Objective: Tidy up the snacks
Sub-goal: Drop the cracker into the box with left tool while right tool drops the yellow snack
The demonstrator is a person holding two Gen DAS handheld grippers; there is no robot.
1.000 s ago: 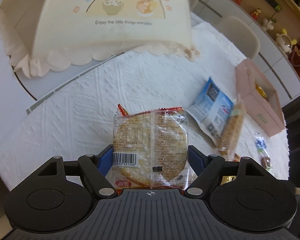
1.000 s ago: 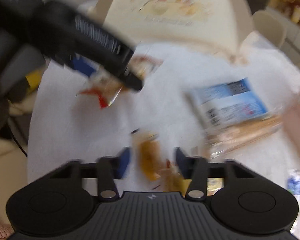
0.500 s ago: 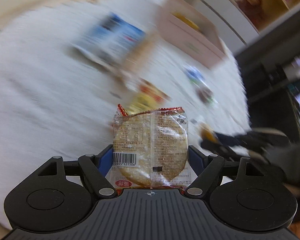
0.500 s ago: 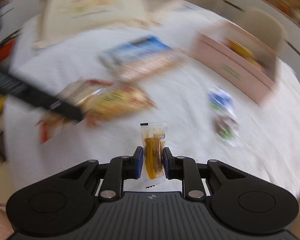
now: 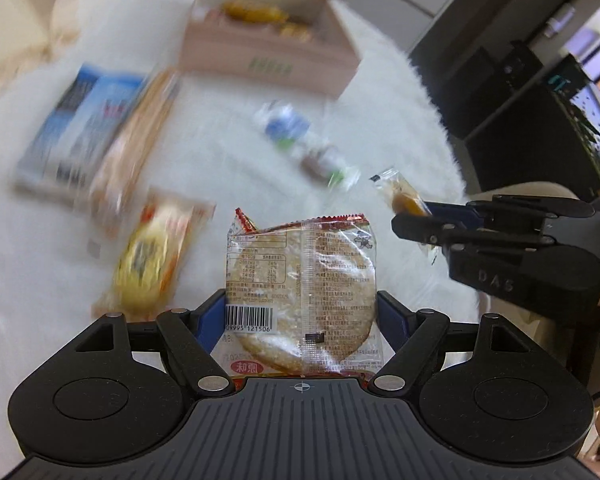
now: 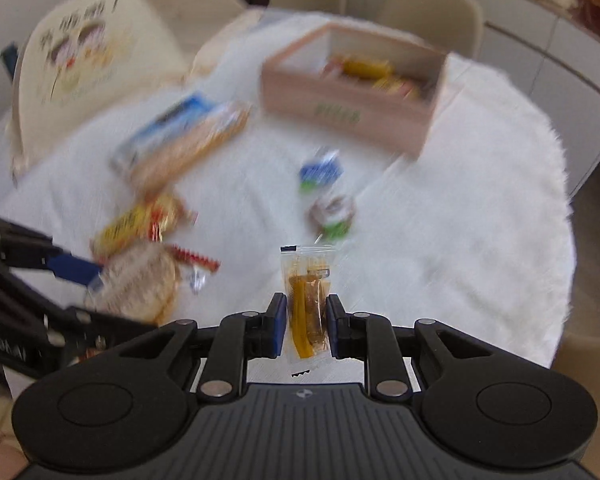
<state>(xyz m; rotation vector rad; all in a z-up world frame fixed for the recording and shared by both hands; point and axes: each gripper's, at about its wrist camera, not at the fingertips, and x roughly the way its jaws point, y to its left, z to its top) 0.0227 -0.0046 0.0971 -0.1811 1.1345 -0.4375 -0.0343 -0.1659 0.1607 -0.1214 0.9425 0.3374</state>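
Two packets were airborne at once, one per gripper. Left gripper (image 5: pixel 300 320) pinched a rice cracker packet (image 5: pixel 300 300) by its lower half, blue pads against both side edges; the top half stood free above the fingers. Right gripper (image 6: pixel 306 326) was closed on a small clear sachet (image 6: pixel 306 300) with amber contents, held upright, its top seal clear of the pads.

Pink box (image 6: pixel 352 92) sat at 12 o'clock in the right wrist view, open-topped, yellow wrappers already inside. Loose on the white tablecloth (image 6: pixel 460 240): a blue-and-tan packet (image 6: pixel 180 140) at 10 o'clock, a yellow-red snack (image 6: pixel 140 220) at 9, two small blue-and-green wrapped pieces (image 6: pixel 326 192) between the sachet and the box.

Risks, as judged:
- Both grippers appeared headed for one box; the left gripper (image 6: pixel 72 268) already showed close at 9 o'clock, so a collision over the opening seemed likely.
- Sachet film looked slick and the pinch narrow; a fast swing could slide it out short of the box.
- Cracker looked brittle; a harder squeeze could snap it.
- Heavy blur in both views made the box rim hard to judge; a packet could catch on the wall.
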